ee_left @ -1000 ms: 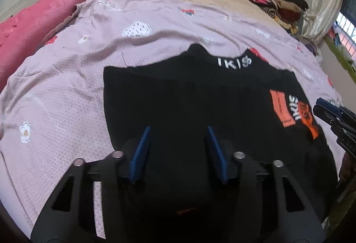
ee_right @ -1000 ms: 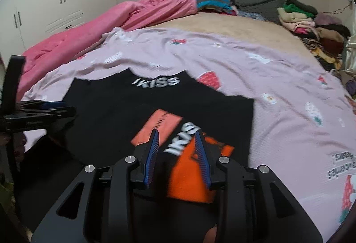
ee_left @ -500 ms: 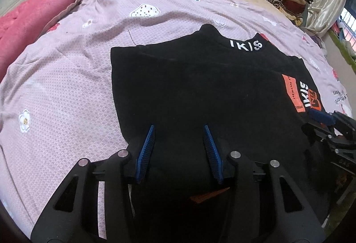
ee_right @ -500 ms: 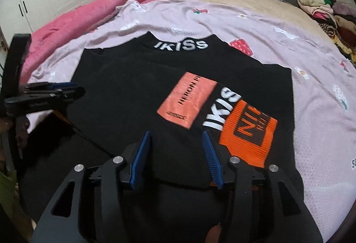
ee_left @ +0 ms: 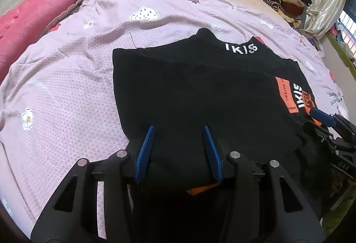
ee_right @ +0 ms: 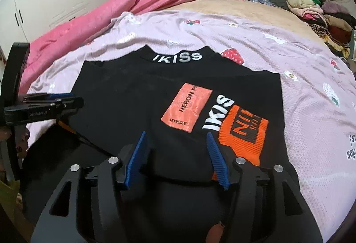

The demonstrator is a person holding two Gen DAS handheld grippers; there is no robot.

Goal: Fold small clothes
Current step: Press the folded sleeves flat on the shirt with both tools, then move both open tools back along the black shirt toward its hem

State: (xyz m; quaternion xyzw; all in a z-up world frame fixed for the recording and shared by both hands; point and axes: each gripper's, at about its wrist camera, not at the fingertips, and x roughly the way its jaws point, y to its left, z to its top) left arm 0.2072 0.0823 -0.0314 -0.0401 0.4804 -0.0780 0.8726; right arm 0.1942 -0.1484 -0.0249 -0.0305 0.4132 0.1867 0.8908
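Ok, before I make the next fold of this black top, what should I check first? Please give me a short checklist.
1. Black top spread flat on the lilac sheet: ok.
2. Collar at the far edge, in plain sight: ok.
3. Right gripper free of the cloth: jaws are opening, cloth between them: cannot tell.
4. Left gripper free of the cloth: pads apart over the near hem: cannot tell.
5. Pink blanket away from the top: ok.

Right gripper [ee_right: 175, 138] jaws opening wider than a second ago, black top [ee_right: 138, 96] (orange patches up) now lying flatter toward the bed's near edge, fabric between the pads unpinched.
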